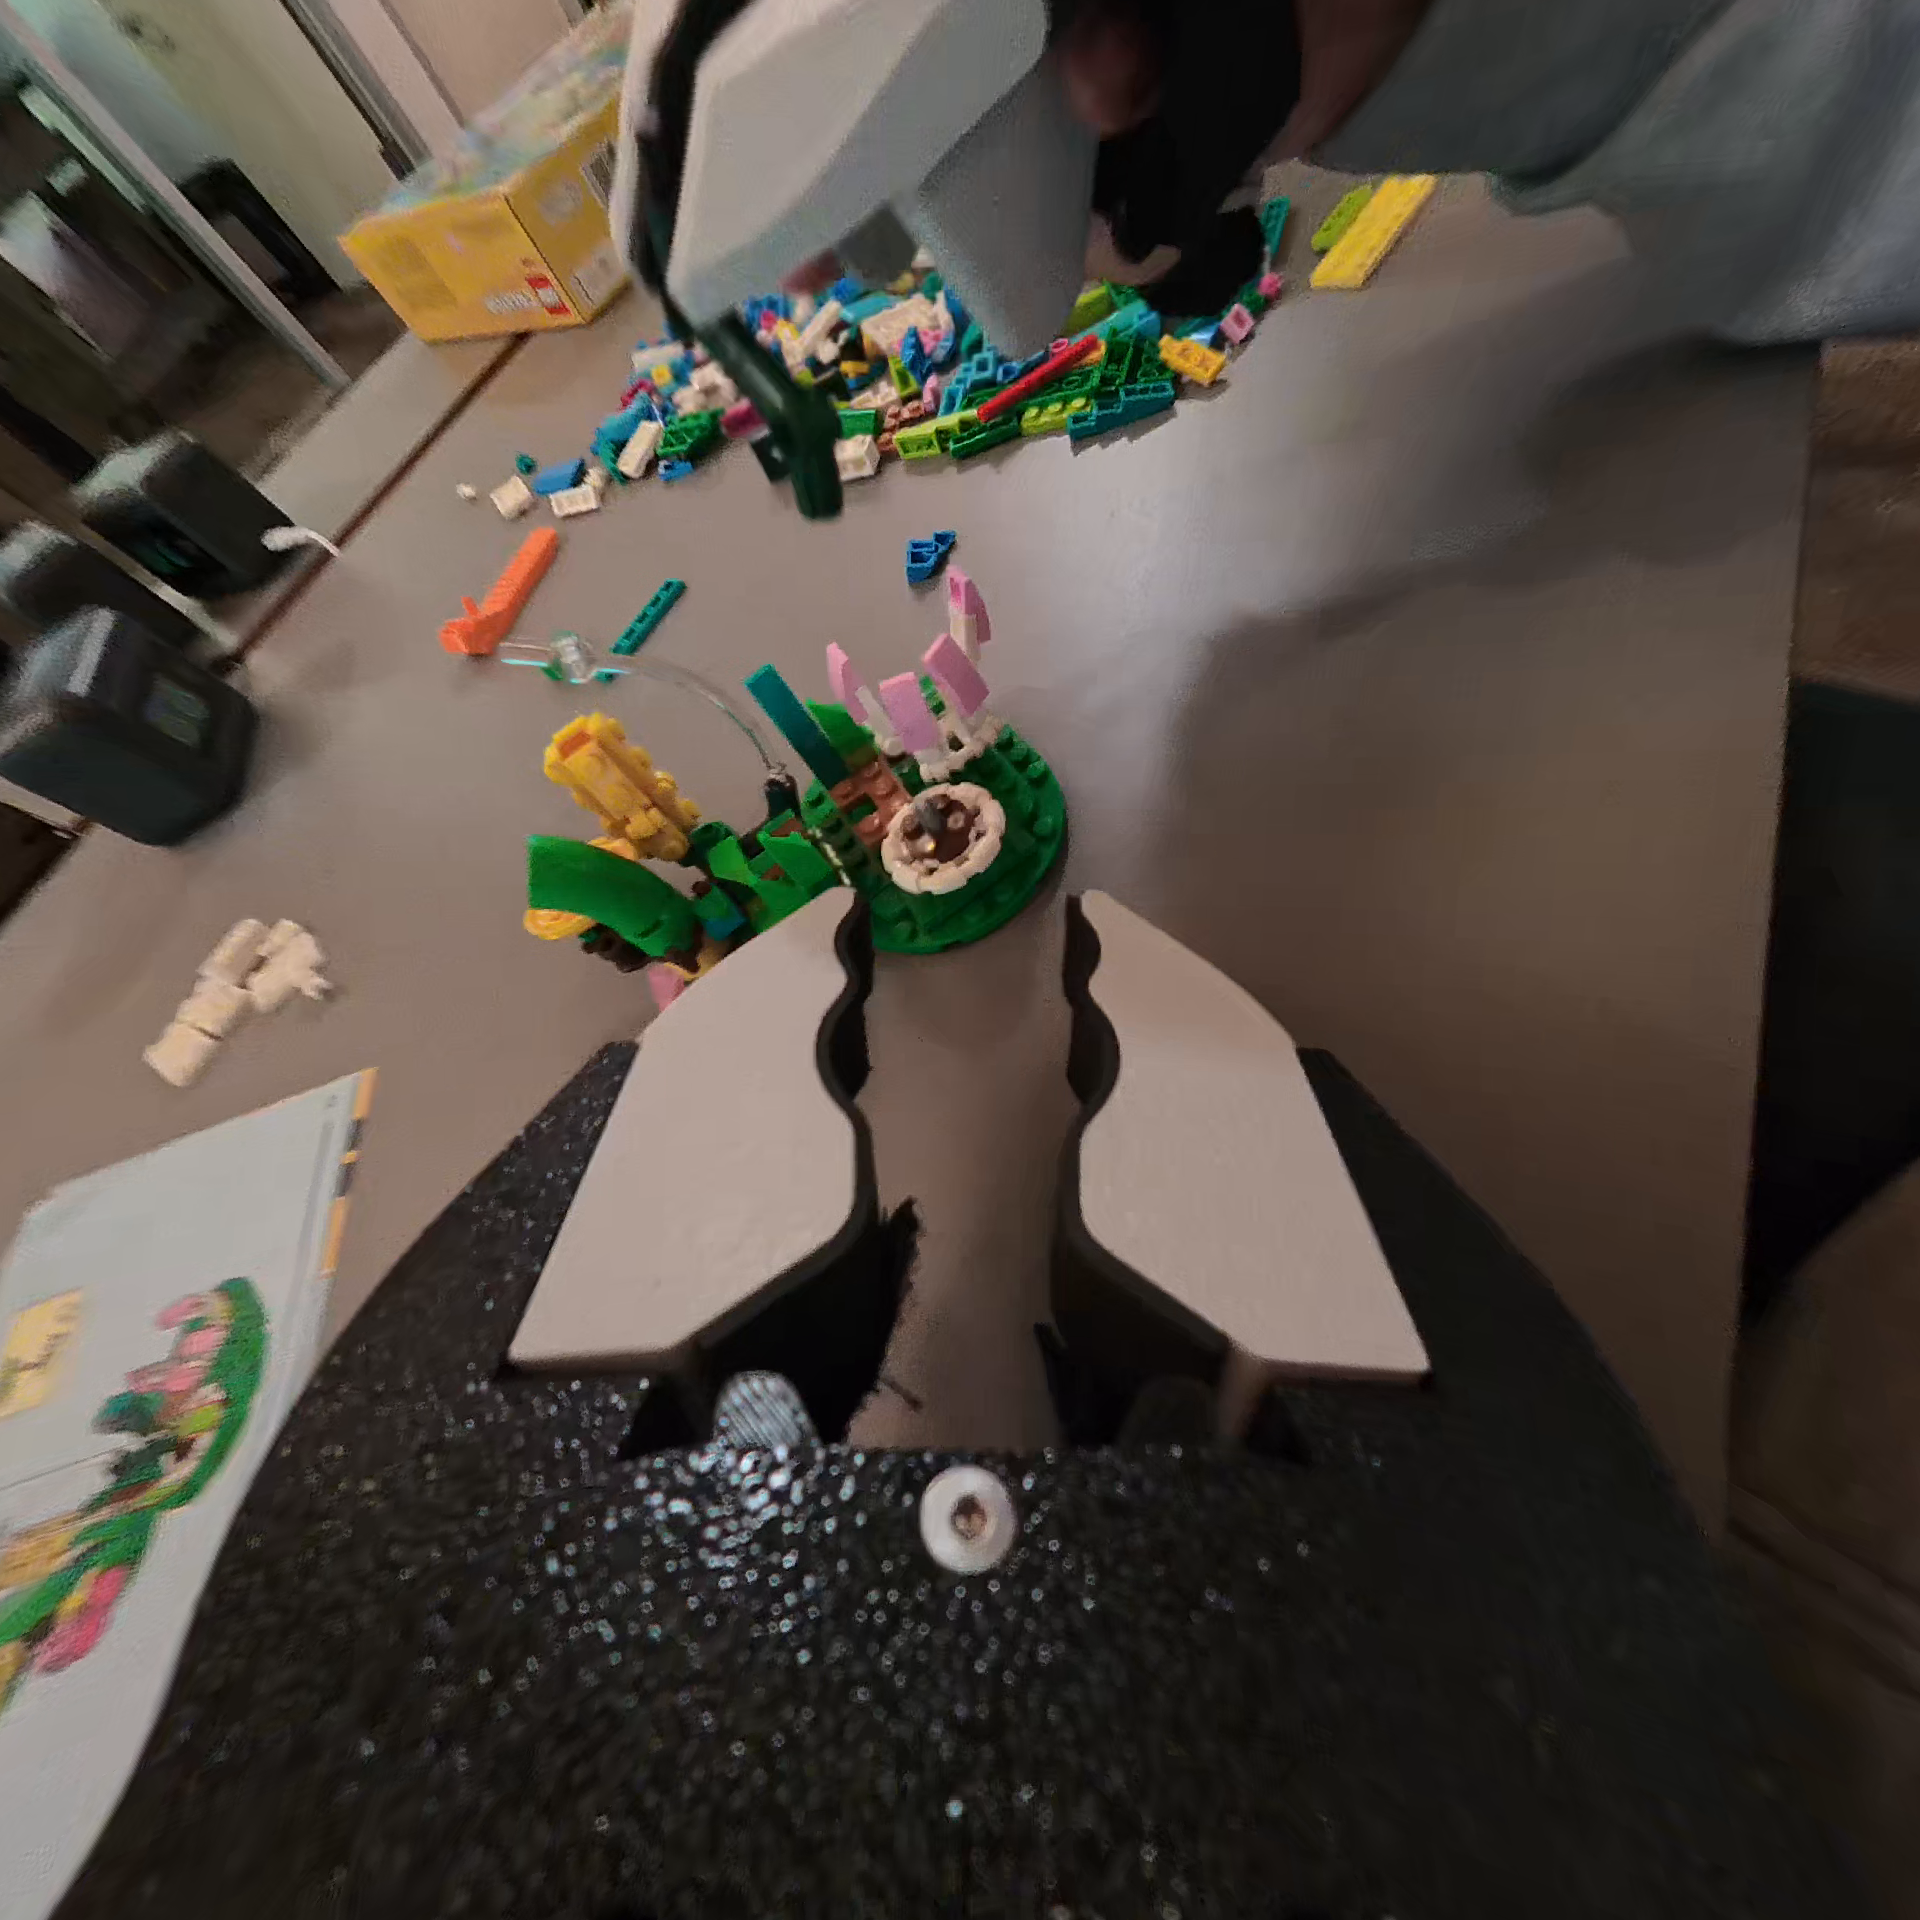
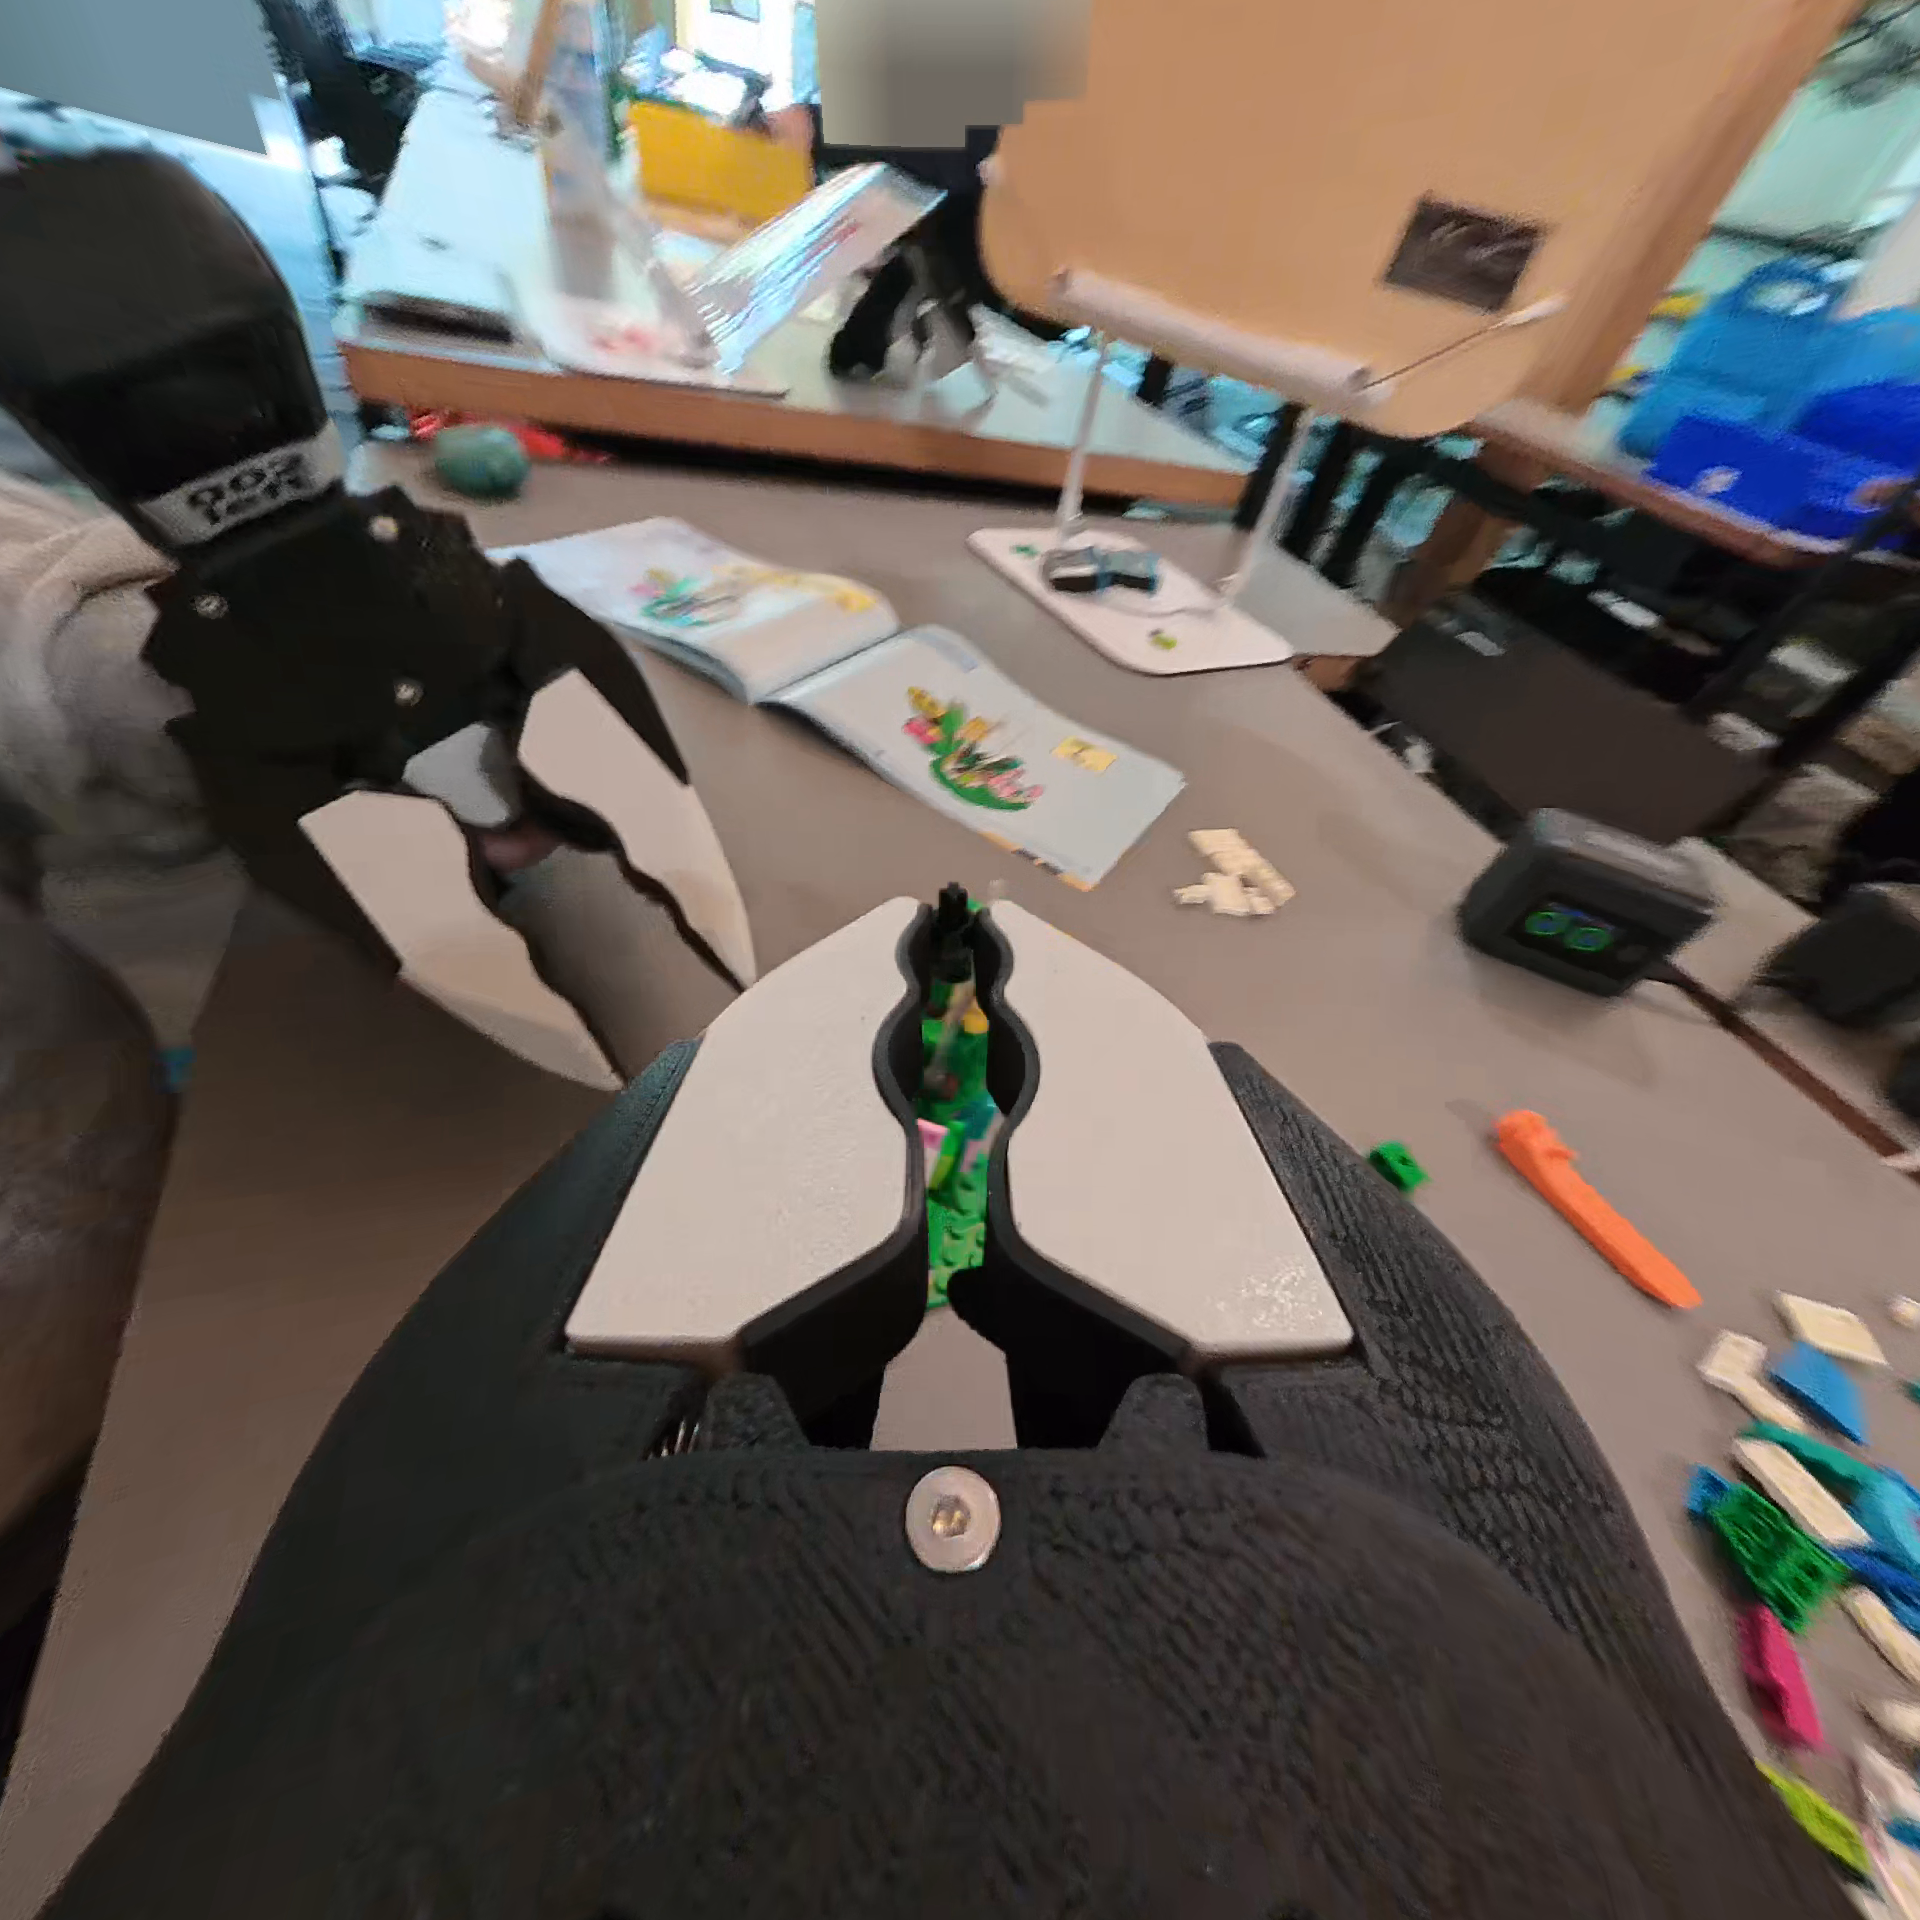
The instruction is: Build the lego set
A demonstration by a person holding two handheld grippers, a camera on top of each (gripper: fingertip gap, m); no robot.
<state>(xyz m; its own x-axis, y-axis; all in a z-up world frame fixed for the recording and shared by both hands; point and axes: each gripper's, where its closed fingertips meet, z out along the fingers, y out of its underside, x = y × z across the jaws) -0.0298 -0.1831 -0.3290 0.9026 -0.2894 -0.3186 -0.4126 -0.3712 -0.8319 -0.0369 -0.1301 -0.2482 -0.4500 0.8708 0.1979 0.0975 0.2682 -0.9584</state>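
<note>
Booklet (image 1: 156, 1382) at 8 o'clock on grey table (image 1: 1299, 831). Left gripper (image 1: 961, 914) spread wide, nothing between, parked just short of flower build (image 1: 821, 831). Brick pile (image 1: 914, 374) at 12. Right gripper (image 2: 951, 914) nearly closed, pinching small black piece (image 2: 949, 920).

Your right gripper (image 2: 954, 914) covers nearly all of the lego model (image 2: 951, 1216); you see only a green strip between its fingers. The instruction booklet (image 1: 156, 1382) runs off the left wrist view's left edge, blurred. The brick pile (image 2: 1808, 1527) at the desk's right edge is cut off.
</note>
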